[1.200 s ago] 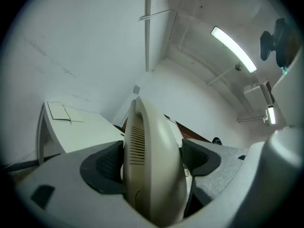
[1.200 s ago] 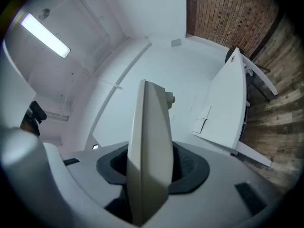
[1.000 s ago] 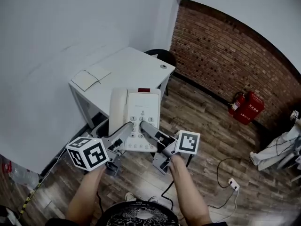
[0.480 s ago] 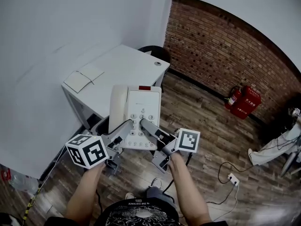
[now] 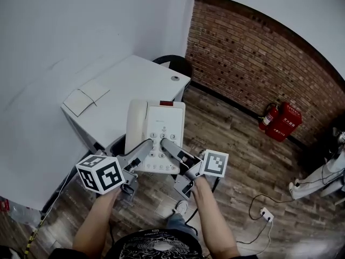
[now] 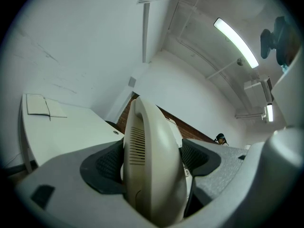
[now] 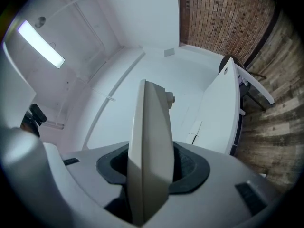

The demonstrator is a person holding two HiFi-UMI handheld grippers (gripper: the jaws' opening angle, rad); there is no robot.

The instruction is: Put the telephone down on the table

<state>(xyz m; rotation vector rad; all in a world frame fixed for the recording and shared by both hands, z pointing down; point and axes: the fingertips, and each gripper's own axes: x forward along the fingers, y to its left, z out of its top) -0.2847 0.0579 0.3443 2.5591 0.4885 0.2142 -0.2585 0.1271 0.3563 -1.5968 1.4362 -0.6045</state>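
Note:
A cream-white desk telephone (image 5: 156,128) with its handset on the left and a keypad hangs in the air in front of me, over the wooden floor. My left gripper (image 5: 146,144) is shut on its near left edge, the handset side (image 6: 152,175). My right gripper (image 5: 165,143) is shut on its near right edge (image 7: 149,156). The white table (image 5: 126,93) stands beyond and to the left of the phone, its top lower than the phone. The table's top (image 6: 61,132) also shows in the left gripper view, and the same top (image 7: 221,113) in the right gripper view.
A white notebook (image 5: 86,95) lies on the table's left part and a small round object (image 5: 174,78) near its far right corner. A dark chair (image 5: 173,63) stands behind the table. Red fire extinguishers (image 5: 280,122) sit by the brick wall. Cables and a power strip (image 5: 264,213) lie on the floor.
The view has shifted: the table now sits further left and up in the picture, and the phone stays gripped in both grippers at the same spot in the view.

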